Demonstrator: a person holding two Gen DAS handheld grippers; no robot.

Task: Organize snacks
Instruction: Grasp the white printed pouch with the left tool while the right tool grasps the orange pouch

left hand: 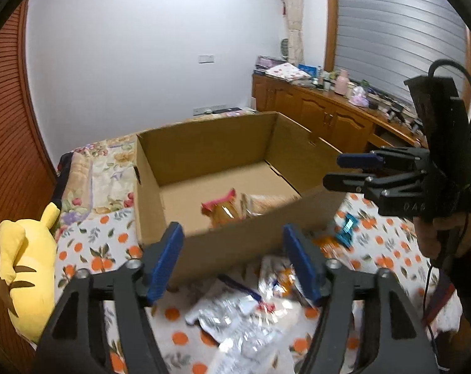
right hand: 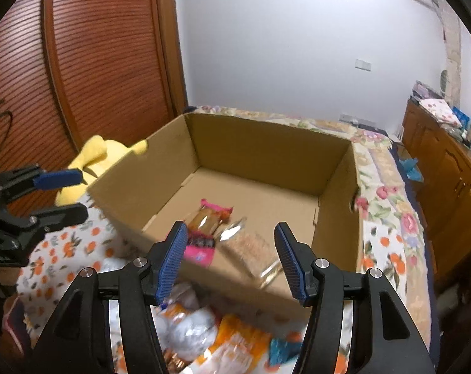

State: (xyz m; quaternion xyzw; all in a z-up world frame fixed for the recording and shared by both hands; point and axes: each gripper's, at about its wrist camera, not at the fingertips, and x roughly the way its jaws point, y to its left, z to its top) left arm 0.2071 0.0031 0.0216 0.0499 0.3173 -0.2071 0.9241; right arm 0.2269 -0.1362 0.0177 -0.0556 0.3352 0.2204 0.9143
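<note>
An open cardboard box stands on the bed. Inside it lie a pink-ended snack pack and a clear packet, which is blurred. My left gripper hangs open over the box's near wall, nothing between its blue pads. My right gripper is also open and empty, just above the near wall and the two packs. Each gripper shows in the other's view: the right one at the right, the left one at the left. Loose silver packets and orange packets lie before the box.
A yellow plush toy lies left of the box by a slatted wooden door. A teal packet rests on the orange-print bedspread. A cluttered wooden cabinet lines the right wall.
</note>
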